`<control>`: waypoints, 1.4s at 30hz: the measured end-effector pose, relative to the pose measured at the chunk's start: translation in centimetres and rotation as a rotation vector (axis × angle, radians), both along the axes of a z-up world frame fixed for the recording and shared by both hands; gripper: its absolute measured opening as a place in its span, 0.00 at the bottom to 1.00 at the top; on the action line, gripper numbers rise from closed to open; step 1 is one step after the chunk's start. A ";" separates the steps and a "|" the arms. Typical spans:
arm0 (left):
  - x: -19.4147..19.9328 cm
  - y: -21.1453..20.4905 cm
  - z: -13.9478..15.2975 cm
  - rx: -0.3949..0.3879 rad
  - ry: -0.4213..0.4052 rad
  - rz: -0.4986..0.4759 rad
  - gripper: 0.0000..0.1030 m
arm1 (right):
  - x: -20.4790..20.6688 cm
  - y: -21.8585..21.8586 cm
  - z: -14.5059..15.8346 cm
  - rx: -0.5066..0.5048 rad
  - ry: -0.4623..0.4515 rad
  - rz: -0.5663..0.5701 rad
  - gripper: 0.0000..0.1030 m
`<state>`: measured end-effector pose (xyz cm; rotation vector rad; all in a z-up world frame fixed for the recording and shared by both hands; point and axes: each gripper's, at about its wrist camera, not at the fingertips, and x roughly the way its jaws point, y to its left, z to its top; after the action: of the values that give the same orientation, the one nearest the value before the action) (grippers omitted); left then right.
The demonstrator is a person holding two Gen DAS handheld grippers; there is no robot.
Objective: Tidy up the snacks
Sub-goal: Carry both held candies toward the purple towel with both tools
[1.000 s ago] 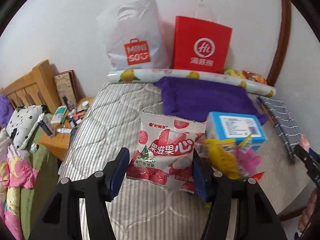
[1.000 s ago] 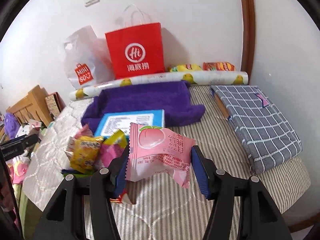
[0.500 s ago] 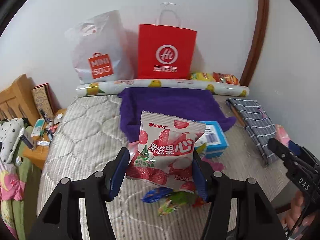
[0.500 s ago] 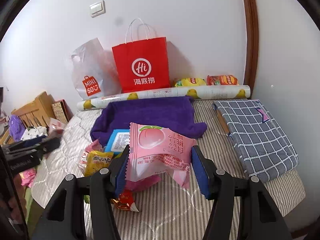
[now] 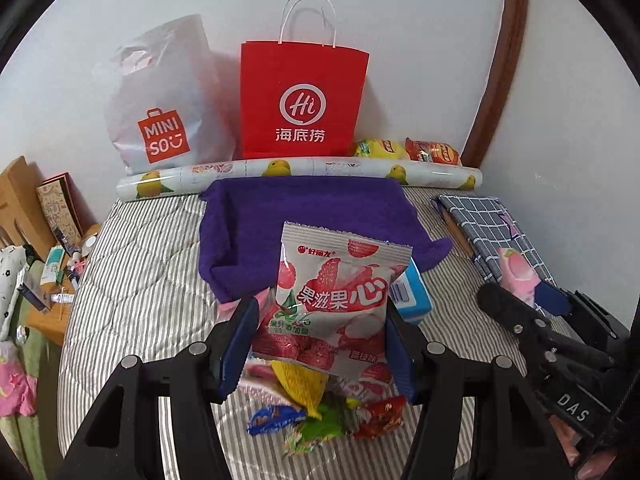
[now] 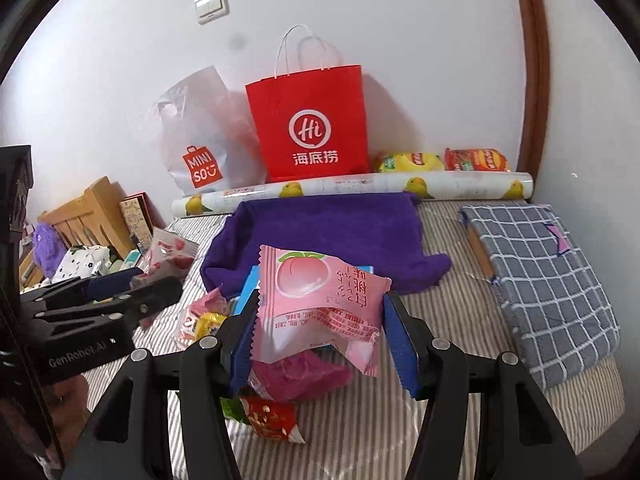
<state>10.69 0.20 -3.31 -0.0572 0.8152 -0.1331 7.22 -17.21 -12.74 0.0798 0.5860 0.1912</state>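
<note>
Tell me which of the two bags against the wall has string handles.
The red paper bag with the Hi logo: thin white loop handles rise from its top. The white Miniso bag beside it is soft plastic with a cut-out grip hole instead.

Pink peach packet (image 6: 320, 300) between right gripper (image 6: 320, 344) fingers (image 6: 402, 344)

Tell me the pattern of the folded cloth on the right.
Grey-blue with white checks; right wrist view.

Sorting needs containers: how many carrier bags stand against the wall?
2: a red paper bag in the middle, and a white MINISO plastic bag to its left, both behind the fruit-print roll. None seem hidden.
</note>
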 end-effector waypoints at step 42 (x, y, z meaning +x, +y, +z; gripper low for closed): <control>22.9 4.0 -2.4 0.025 0.072 0.036 0.56 | 24.3 1.4 1.1 -0.082 0.008 0.028 0.56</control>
<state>33.58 4.21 -5.72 -0.0532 0.8874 -0.0868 31.51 -15.82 -11.62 -0.0071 0.6025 0.1936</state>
